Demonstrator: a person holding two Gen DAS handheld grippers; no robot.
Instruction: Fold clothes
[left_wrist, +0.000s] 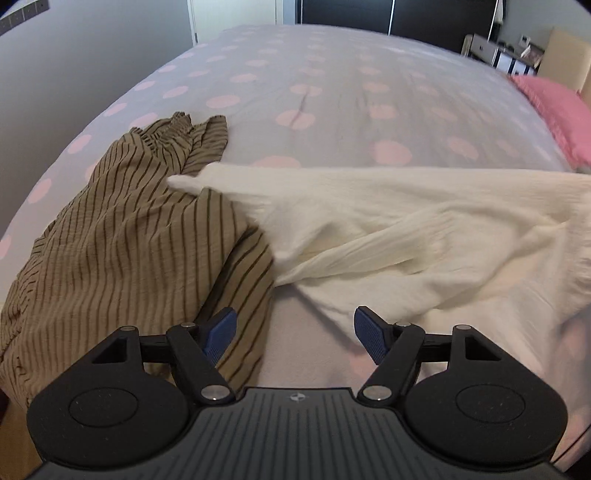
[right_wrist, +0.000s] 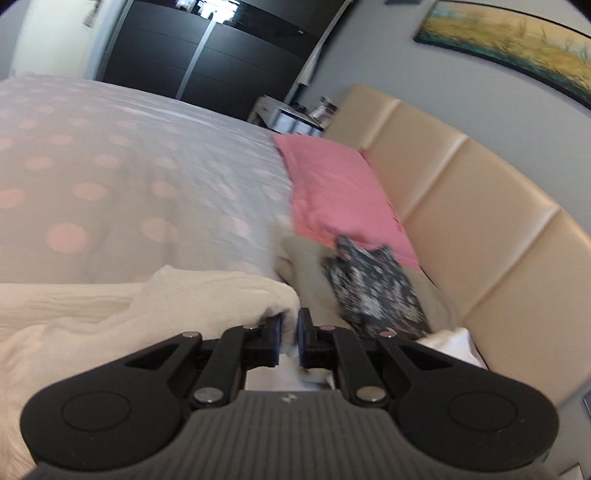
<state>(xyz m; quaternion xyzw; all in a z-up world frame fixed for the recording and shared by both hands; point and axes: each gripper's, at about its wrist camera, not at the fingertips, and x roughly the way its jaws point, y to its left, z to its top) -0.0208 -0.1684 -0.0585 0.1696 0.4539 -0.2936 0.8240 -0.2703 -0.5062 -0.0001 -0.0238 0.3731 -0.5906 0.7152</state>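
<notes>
Left wall: plain grey (left_wrist: 74, 66), running along the bed's far-left side; a pale door frame (left_wrist: 194, 22) stands at its end.
Striped garment: tan cloth with thin dark stripes (left_wrist: 122, 236), crumpled at the left edge of the bed, a ruffled end pointing away from the camera.
Left gripper: (left_wrist: 295, 334) jaws spread wide, nothing between the blue pads (left_wrist: 221, 332); the left pad overlaps the striped cloth in the picture, the right pad the hem of the white one — contact cannot be told.
White garment: cream, ribbed fabric (left_wrist: 406, 229), stretched across the near part of the bed, one corner lying over the striped garment; motion-blurred on its right side.
Bed surface: grey-white cover with pink dots (left_wrist: 332, 92), lightly creased, taking up most of both views.
Wardrobe: dark, glossy, with a pale vertical strip (right_wrist: 207, 55), against the far wall beyond the bed.
Right gripper: (right_wrist: 290, 341) jaws nearly together, pinching an edge of the white garment (right_wrist: 207, 291) — cloth shows in the narrow gap between the pads.
Pink pillow: (right_wrist: 332, 184) flat at the head of the bed, just beside the headboard.
Patterned item: dark cloth with a pale print (right_wrist: 373, 291), lying below the pillow; blurred, kind of garment cannot be told.
Headboard: beige, padded in panels (right_wrist: 461, 206), curving along the right.
Picture: framed yellow-and-teal landscape (right_wrist: 517, 48) on the grey wall above the headboard.
</notes>
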